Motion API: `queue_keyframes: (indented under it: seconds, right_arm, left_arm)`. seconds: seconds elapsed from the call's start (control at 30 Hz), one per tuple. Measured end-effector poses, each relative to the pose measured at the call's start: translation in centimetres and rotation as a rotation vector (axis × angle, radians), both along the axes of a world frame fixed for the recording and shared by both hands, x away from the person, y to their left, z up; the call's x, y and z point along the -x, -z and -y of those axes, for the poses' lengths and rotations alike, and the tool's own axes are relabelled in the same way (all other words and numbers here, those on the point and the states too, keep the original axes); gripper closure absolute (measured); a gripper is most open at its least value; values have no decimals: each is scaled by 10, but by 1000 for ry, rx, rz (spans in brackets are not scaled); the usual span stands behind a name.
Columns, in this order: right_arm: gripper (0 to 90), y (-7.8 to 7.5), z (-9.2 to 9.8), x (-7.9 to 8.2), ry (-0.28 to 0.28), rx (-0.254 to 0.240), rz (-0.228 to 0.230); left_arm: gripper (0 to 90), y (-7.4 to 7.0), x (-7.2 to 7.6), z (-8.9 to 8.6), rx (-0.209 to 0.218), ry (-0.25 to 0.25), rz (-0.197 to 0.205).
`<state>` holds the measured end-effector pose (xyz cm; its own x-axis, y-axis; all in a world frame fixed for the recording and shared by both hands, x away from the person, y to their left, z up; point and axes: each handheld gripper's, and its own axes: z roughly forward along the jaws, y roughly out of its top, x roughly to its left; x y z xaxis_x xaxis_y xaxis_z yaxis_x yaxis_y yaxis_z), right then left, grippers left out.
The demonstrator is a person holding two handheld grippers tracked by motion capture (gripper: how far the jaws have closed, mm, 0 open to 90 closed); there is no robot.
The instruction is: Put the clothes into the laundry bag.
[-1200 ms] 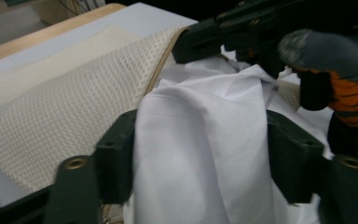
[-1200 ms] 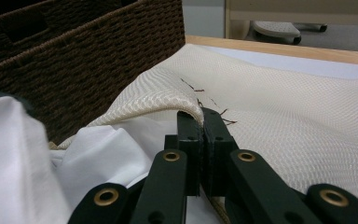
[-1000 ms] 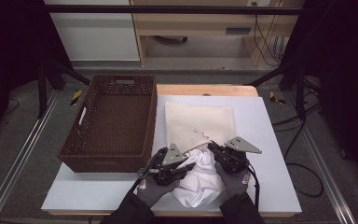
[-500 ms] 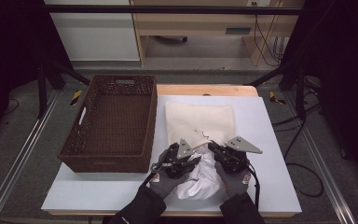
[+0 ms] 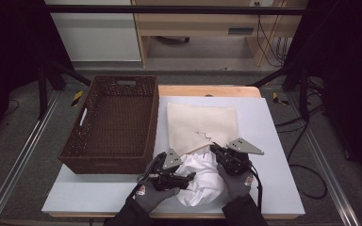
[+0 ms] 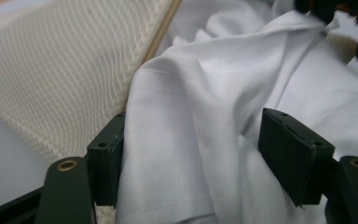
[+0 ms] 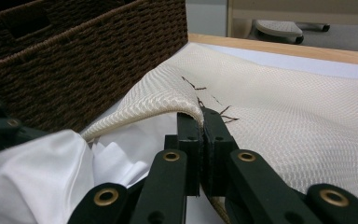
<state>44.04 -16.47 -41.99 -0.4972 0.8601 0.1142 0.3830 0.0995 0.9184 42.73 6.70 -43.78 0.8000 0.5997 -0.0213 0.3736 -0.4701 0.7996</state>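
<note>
A cream mesh bag (image 5: 202,123) lies flat on the white table (image 5: 273,141). Its near edge is lifted by my right gripper (image 5: 213,148), which is shut on the bag's rim (image 7: 186,105). A bunched white garment (image 5: 202,181) sits at that raised mouth, partly under the mesh. At the garment's left side my left gripper (image 5: 188,178) has just been opening its jaws. In the left gripper view they stand wide apart, with a fold of the white cloth (image 6: 200,116) loose between them and the mesh (image 6: 60,70) behind.
A dark brown wicker basket (image 5: 113,117) stands on the left of the table, close beside the bag (image 7: 284,116) and both hands. Bare tabletop runs to the right of the bag and along the near edge. A wooden bench stands beyond the table.
The left gripper's jaws have opened off the white cloth and that hand has sunk slightly. The right gripper has kept still, holding the bag's edge up.
</note>
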Motion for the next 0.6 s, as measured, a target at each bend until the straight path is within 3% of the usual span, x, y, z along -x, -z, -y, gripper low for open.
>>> queue_keyframes:
  seconds: [0.1,0.17,0.23,0.33,0.47,0.6]
  right_arm:
    - [880,1,0,-1,1,0,-2]
    - [880,1,0,-1,0,-3,-3]
    - [880,1,-1,-1,2,-1,-3]
    - [880,1,-1,-1,1,-3,-5]
    - [881,2,-2,-1,-1,-2,-7]
    - [882,1,0,-1,2,-6,-6]
  left_arm:
    - [279,6,-1,5,-8,-3,-12]
    - [299,9,-5,9,-21,2,-47]
    - [376,11,-8,12,-19,8,-98]
    - [510,12,-10,16,-29,23,-110]
    - [684,7,-12,20,-44,28,-96]
    - [754,-10,-15,29,-47,29,-12]
